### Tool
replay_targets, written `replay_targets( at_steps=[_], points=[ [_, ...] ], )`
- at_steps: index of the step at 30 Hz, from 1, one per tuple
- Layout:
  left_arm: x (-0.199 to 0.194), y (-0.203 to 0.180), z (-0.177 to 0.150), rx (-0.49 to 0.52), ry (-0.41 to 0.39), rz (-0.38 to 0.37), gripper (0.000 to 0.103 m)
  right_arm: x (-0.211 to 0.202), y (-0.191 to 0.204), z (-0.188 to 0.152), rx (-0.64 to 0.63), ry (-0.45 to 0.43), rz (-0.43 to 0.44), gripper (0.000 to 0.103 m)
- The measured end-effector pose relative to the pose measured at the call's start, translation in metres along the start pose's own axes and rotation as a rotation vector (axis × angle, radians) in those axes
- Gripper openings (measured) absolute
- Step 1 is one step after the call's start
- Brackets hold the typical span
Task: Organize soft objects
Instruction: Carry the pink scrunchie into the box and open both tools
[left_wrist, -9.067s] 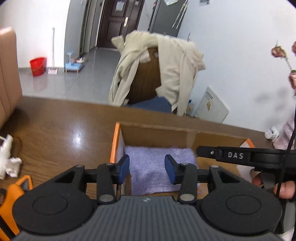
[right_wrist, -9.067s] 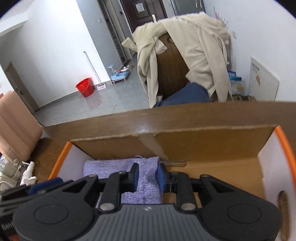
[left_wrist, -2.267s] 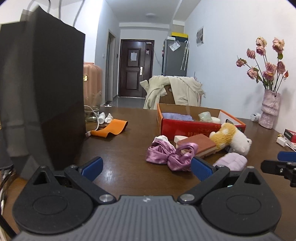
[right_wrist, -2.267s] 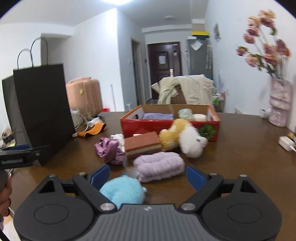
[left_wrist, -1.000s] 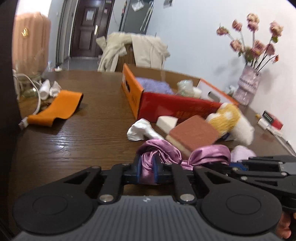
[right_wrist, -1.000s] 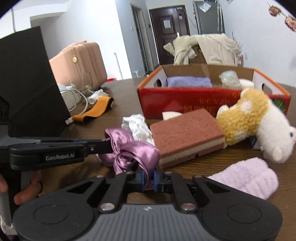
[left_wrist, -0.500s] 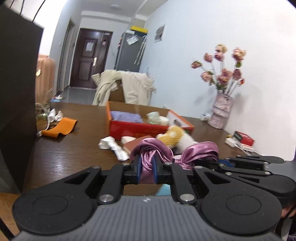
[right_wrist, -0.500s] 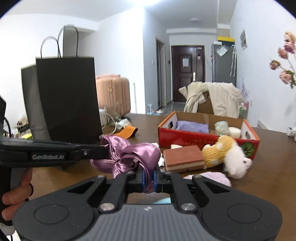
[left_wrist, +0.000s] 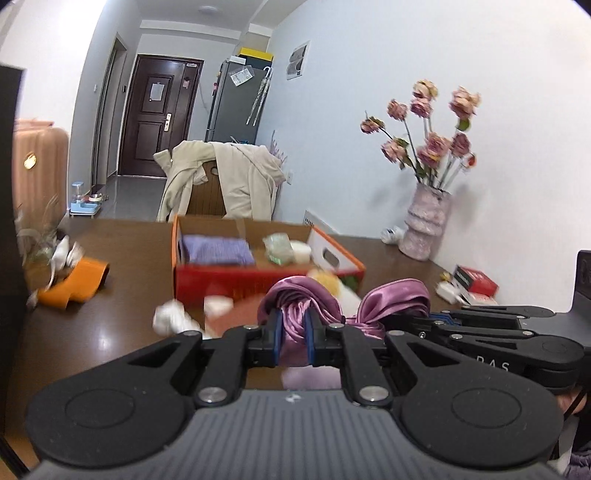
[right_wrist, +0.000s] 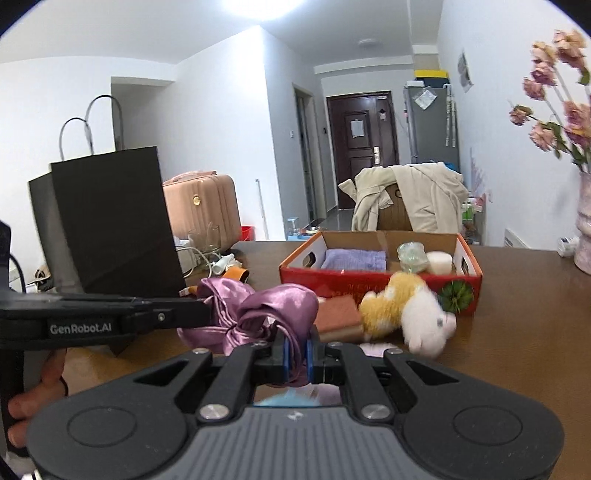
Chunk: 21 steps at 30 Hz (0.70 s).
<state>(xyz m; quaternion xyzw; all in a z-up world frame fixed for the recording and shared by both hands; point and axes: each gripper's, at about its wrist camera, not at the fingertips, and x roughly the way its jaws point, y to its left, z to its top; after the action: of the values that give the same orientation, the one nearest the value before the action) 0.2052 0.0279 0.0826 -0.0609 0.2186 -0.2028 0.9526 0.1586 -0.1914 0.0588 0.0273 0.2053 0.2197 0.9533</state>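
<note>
Purple satin scarf (left_wrist: 314, 299) left the surface (left_wrist: 110, 332); a second ago it lay by the brown sponge (right_wrist: 338, 314), now hung in the air in front of the red box (right_wrist: 369, 280). Left gripper (left_wrist: 293, 341) and right gripper (right_wrist: 295, 356), wide open two seconds ago, went closed on opposite ends of it and rose. Both views tilted up toward the box.

The box (right_wrist: 380, 275) stood on the table (right_wrist: 517, 317), with a chair (right_wrist: 397, 214) draped with a coat (right_wrist: 424, 199) behind it. Inside the box, a folded cloth (right_wrist: 354, 259) lay at the left and a roll (right_wrist: 439, 262) at the right. A plush toy (right_wrist: 406, 308) and a sponge block (right_wrist: 338, 317) lay in front of the box. A paper bag (right_wrist: 110, 221) stood at the left of the table, a vase (left_wrist: 424, 229) at the right. A satin scrunchie (right_wrist: 258, 310) hung between both grippers, above the table.
</note>
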Motion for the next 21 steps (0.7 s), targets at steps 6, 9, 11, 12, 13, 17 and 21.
replay_targets(
  at_steps=[6, 9, 11, 12, 13, 17, 21],
  points=[
    [0.106, 0.047, 0.074, -0.015, 0.051, 0.060, 0.013, 0.096, -0.051, 0.086, -0.038, 0.066, 0.080, 0.008],
    [0.171, 0.077, 0.093, -0.037, 0.131, 0.121, 0.013, 0.167, -0.081, 0.127, 0.001, 0.157, 0.113, 0.009],
    [0.214, 0.092, 0.098, -0.040, 0.201, 0.181, 0.013, 0.220, -0.098, 0.144, 0.033, 0.231, 0.111, 0.009],
    [0.229, 0.097, 0.099, -0.042, 0.221, 0.205, 0.013, 0.247, -0.104, 0.148, 0.045, 0.279, 0.112, 0.009],
    [0.247, 0.101, 0.099, -0.025, 0.242, 0.228, 0.014, 0.272, -0.110, 0.150, 0.055, 0.319, 0.107, 0.009],
    [0.283, 0.112, 0.093, 0.026, 0.291, 0.256, 0.016, 0.353, -0.122, 0.142, 0.077, 0.444, 0.055, 0.009],
    [0.291, 0.112, 0.090, 0.069, 0.279, 0.236, 0.026, 0.387, -0.127, 0.129, 0.092, 0.490, 0.016, 0.013]
  ],
)
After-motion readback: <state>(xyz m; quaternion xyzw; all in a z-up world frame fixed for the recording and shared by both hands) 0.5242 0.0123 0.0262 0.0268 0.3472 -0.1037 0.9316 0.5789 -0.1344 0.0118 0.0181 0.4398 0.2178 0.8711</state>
